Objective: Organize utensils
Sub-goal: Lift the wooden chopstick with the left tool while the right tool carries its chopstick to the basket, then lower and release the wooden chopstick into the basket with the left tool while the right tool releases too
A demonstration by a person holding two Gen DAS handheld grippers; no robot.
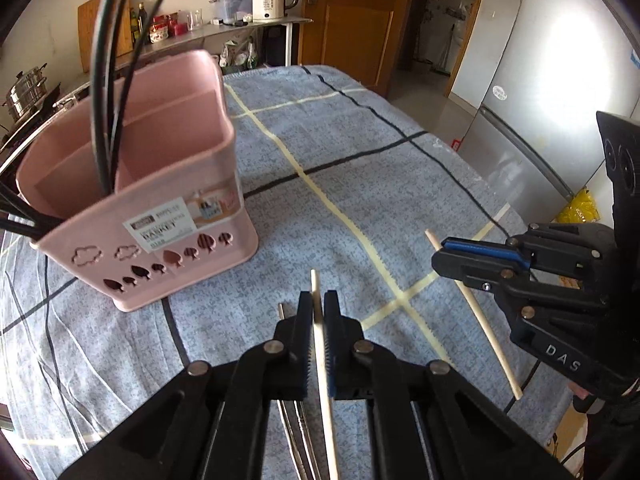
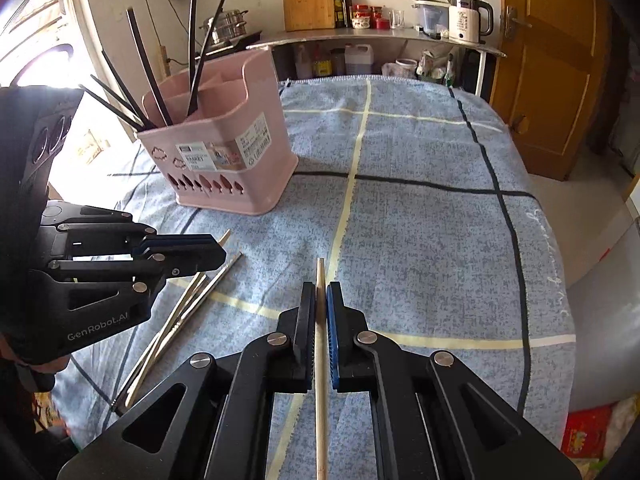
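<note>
My left gripper (image 1: 318,300) is shut on a pale wooden chopstick (image 1: 322,360), held above the cloth. It also shows in the right wrist view (image 2: 218,250). My right gripper (image 2: 319,292) is shut on another wooden chopstick (image 2: 320,360); in the left wrist view this gripper (image 1: 440,256) holds its chopstick (image 1: 488,332) tilted above the table. A pink divided utensil basket (image 1: 160,200) (image 2: 224,160) stands upright at the left with several black chopsticks (image 1: 108,80) (image 2: 140,64) in it. Metal chopsticks (image 2: 188,304) (image 1: 298,420) lie on the cloth under my left gripper.
The table has a blue checked cloth (image 2: 420,220). Behind it is a steel counter (image 2: 380,34) with a kettle (image 2: 466,18), bottles and a cutting board. A wooden door (image 2: 548,60) stands at the right, a grey fridge (image 1: 540,92) beyond the table edge.
</note>
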